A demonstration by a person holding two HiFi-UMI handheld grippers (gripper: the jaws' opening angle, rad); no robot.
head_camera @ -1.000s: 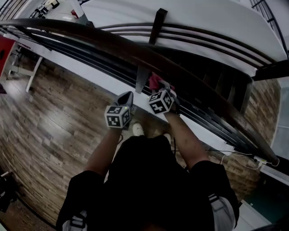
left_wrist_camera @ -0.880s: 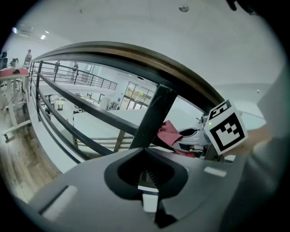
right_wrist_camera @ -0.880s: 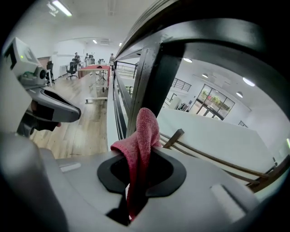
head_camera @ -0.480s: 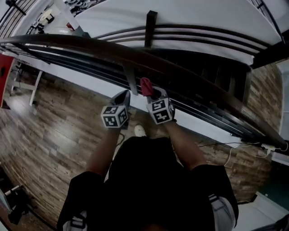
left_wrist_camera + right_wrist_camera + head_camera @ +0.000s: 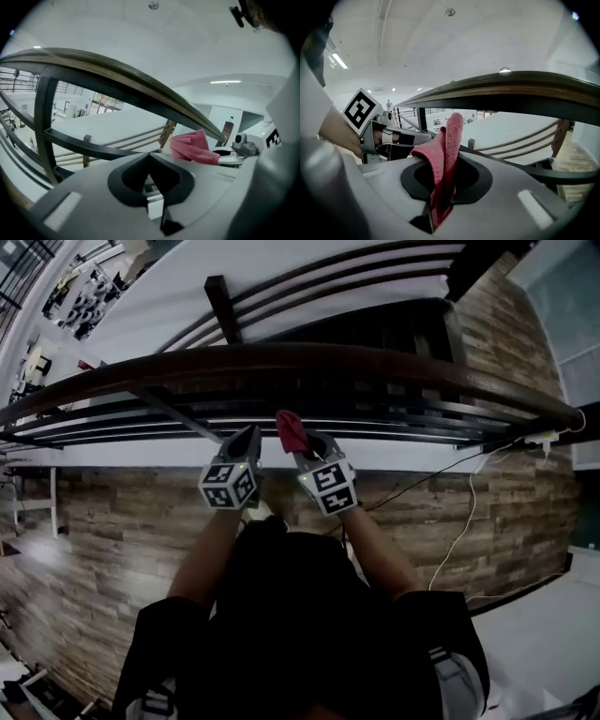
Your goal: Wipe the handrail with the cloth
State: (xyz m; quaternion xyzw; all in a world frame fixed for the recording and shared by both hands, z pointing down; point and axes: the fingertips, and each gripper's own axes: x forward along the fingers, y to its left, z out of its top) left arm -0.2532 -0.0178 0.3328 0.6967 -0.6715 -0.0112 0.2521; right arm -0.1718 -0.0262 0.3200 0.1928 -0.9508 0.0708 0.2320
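Right gripper [image 5: 305, 448] clamps the red cloth [image 5: 290, 430], now raised just under the handrail [image 5: 375, 360]; contact looks pending, wiping unstarted. Left gripper [image 5: 247, 439] closed, empty.

I have the cloth [image 5: 443, 154], pink-red with a nubby weave, pinched between the closed jaws of my right gripper [image 5: 302, 442]. It stands up from them in a folded peak, with one flap drooping to the left. Its top sits just under the handrail [image 5: 309, 362]; I cannot tell whether they touch. The handrail is a long, dark brown, curved band running across the head view.
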